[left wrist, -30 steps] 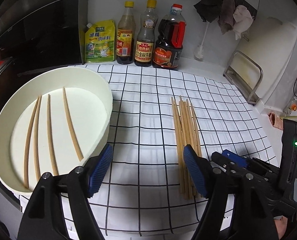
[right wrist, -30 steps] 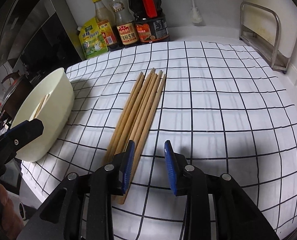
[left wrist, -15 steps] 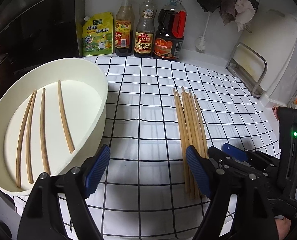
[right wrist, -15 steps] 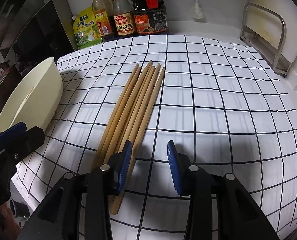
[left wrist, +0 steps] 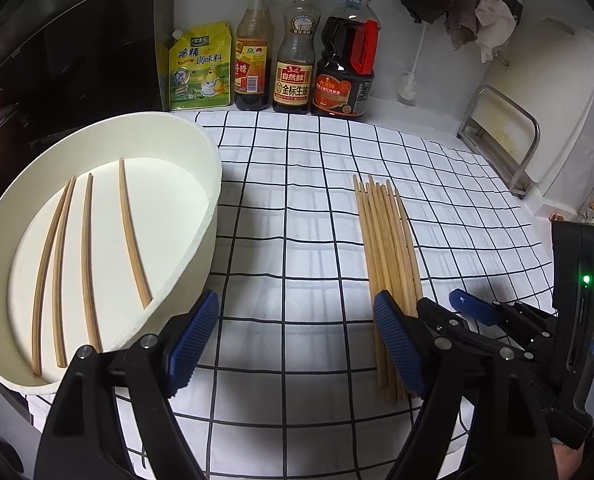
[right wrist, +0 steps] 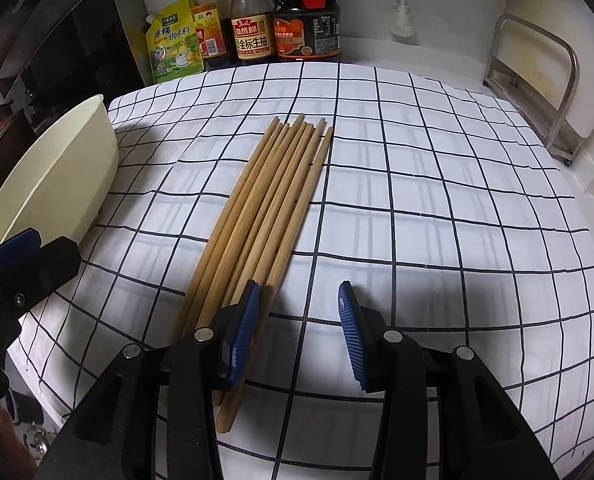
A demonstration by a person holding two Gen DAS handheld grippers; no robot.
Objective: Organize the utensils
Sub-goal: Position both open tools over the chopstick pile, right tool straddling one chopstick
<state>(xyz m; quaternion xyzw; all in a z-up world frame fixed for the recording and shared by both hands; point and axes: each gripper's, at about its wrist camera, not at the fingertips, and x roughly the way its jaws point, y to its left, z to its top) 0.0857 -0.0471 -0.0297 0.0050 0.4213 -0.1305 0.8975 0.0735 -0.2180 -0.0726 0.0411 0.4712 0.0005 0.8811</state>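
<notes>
Several wooden chopsticks [left wrist: 389, 248] lie side by side in a bundle on the checked cloth; they also show in the right wrist view [right wrist: 265, 208]. A cream oval tub [left wrist: 201, 152] at the left holds several chopsticks [left wrist: 85, 248]; its outer wall shows in the right wrist view [right wrist: 57, 184]. My left gripper [left wrist: 297, 336] is open wide and empty, between the tub and the bundle. My right gripper [right wrist: 297, 320] is open and empty, low over the bundle's near end, its left finger [right wrist: 245, 320] above the rightmost sticks. It shows in the left wrist view [left wrist: 473, 312] beside the bundle.
A seasoning pouch [left wrist: 199, 68] and three sauce bottles [left wrist: 297, 68] stand along the back wall. A metal rack [left wrist: 505, 140] with a white board stands at the right. A dish brush [left wrist: 409, 80] hangs on the wall. The cloth's front edge is close below both grippers.
My right gripper has opened wider and shifted slightly right over the bundle's near end. My left gripper has drifted a little, staying open. The chopsticks have not moved.
</notes>
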